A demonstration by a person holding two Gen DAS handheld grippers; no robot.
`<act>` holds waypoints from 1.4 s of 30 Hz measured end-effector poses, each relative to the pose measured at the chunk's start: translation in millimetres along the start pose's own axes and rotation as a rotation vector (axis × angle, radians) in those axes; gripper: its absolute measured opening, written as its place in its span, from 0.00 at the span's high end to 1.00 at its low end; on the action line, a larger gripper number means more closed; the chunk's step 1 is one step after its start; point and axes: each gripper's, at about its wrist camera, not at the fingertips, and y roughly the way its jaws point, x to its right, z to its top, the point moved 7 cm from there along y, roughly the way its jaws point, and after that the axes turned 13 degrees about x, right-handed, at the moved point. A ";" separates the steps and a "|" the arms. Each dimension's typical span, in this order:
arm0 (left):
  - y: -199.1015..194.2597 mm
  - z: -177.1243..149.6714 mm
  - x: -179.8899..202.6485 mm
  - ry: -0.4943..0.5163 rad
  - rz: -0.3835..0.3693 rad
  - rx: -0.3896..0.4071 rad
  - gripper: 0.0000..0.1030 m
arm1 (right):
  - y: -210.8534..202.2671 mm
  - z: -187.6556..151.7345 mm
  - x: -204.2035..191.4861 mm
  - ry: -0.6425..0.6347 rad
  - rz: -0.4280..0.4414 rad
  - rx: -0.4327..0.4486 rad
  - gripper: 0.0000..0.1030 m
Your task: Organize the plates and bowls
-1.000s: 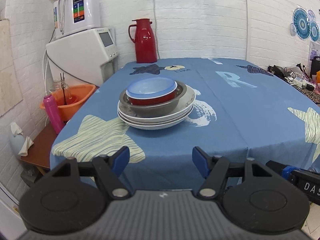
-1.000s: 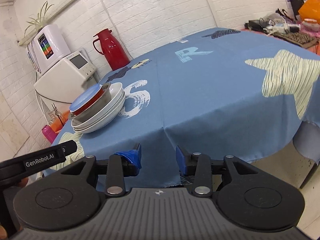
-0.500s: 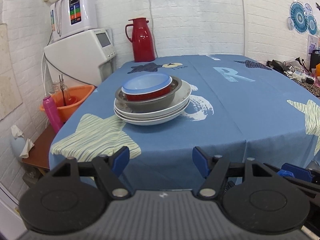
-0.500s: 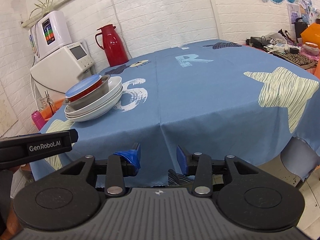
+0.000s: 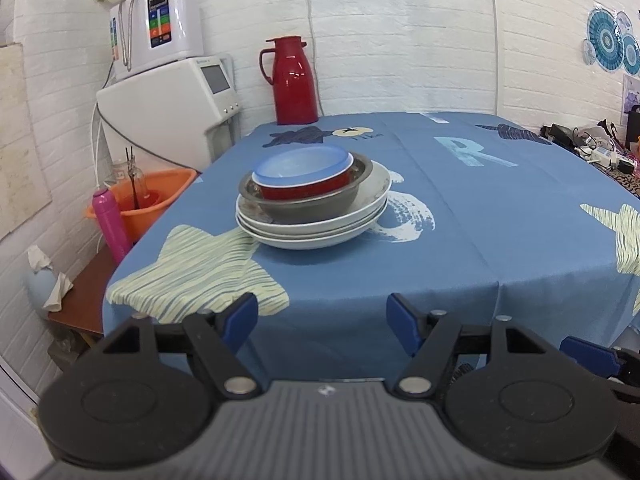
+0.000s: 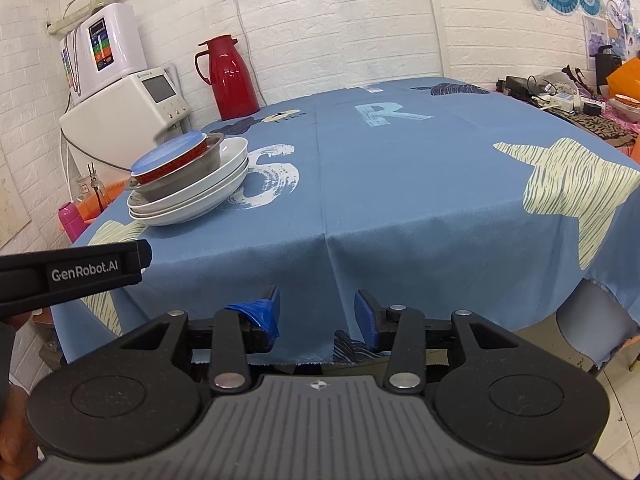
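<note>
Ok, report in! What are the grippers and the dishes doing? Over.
Left gripper open, empty. Right gripper open, empty. Stack of white plates and nested bowls untouched on blue tablecloth. Nothing in the way.

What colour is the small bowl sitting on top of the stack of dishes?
The top bowl is red outside with a light blue inside and rim, clearest in the left wrist view.

Table point(image 5: 500, 240) under blue star-print cloth (stacked plates point(image 5: 316, 228), red thermos point(image 5: 294, 82) directly on it)
</note>
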 end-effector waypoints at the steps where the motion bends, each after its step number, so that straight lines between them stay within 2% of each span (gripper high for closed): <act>1: 0.2 0.1 -0.3 -0.002 0.001 0.000 0.32 | -0.1 -0.2 -0.2 0.000 0.002 -0.002 0.75; 42: 0.6 -3.0 -1.0 0.007 0.007 -0.016 0.30 | 1.4 -3.9 -6.6 -0.030 0.019 -0.021 0.71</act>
